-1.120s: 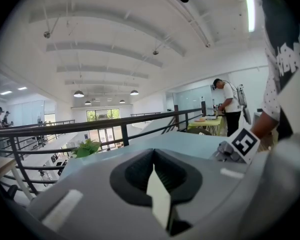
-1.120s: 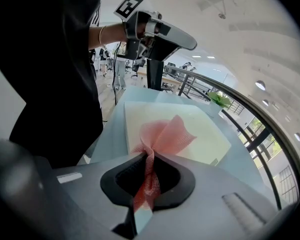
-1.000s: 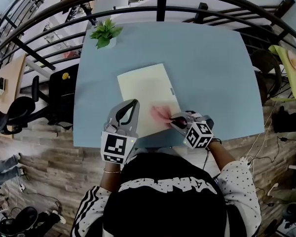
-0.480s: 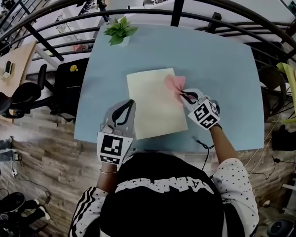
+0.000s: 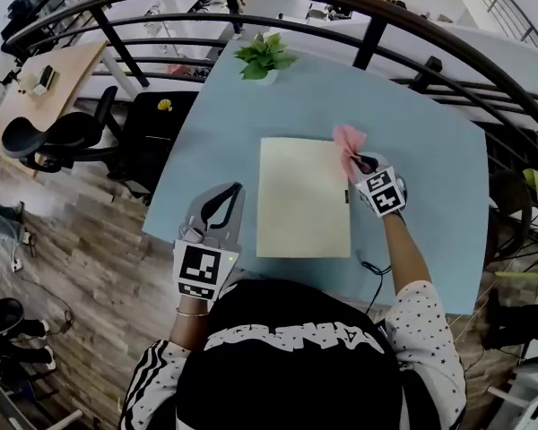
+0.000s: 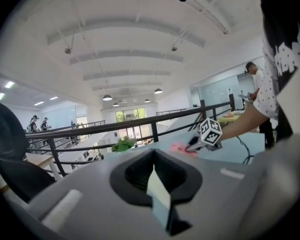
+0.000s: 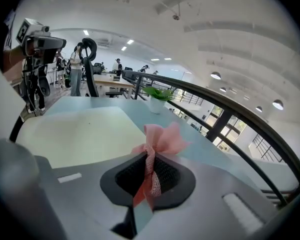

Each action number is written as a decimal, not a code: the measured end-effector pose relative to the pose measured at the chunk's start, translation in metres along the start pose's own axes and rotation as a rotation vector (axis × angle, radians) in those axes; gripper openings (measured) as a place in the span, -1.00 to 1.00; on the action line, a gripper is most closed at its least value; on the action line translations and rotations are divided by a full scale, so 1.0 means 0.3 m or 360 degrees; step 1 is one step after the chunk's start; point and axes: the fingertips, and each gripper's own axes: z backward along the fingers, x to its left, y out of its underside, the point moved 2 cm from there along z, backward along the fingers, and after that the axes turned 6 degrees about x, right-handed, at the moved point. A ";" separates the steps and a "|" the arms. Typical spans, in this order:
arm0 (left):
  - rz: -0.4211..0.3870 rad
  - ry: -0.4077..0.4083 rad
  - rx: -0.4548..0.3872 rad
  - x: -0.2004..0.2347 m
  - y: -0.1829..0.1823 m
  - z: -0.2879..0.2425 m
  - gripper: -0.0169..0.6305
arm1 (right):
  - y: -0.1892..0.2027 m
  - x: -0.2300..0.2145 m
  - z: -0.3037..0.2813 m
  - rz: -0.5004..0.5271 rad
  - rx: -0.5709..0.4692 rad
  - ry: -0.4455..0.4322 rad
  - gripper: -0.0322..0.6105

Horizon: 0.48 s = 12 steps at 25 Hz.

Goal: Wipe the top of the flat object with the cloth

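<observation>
The flat cream object (image 5: 303, 195) lies in the middle of the light blue table (image 5: 421, 177). My right gripper (image 5: 362, 162) is shut on the pink cloth (image 5: 348, 140), which sits at the object's far right corner, partly over the bare table. In the right gripper view the cloth (image 7: 159, 140) bunches out of the right gripper (image 7: 149, 176), with the cream object (image 7: 80, 129) to its left. My left gripper (image 5: 222, 206) hovers left of the object near the table's front, shut and holding nothing. The left gripper view shows its shut tips (image 6: 157, 186) and the cloth (image 6: 180, 148) far off.
A potted green plant (image 5: 265, 56) stands at the table's far edge. A black railing (image 5: 368, 38) curves behind the table. A black chair (image 5: 148, 128) stands at the left side, above wooden floor. A black cable (image 5: 372, 267) lies near the front right.
My right gripper carried the cloth from the object's near right part along its right side to the far right corner. The left gripper stayed put, shut.
</observation>
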 end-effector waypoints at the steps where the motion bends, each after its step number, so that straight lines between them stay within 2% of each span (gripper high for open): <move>1: 0.0002 -0.0017 0.0005 0.003 0.004 0.005 -0.95 | 0.002 -0.003 -0.020 -0.0020 0.0012 -0.0013 -0.82; 6: 0.0022 -0.0082 0.0019 0.040 0.018 0.032 -0.95 | 0.004 -0.010 -0.087 -0.0164 0.0054 -0.0051 -0.82; 12: 0.0038 -0.0090 0.0024 0.054 0.031 0.039 -0.95 | 0.008 0.038 -0.096 -0.0032 0.0109 -0.0067 -0.82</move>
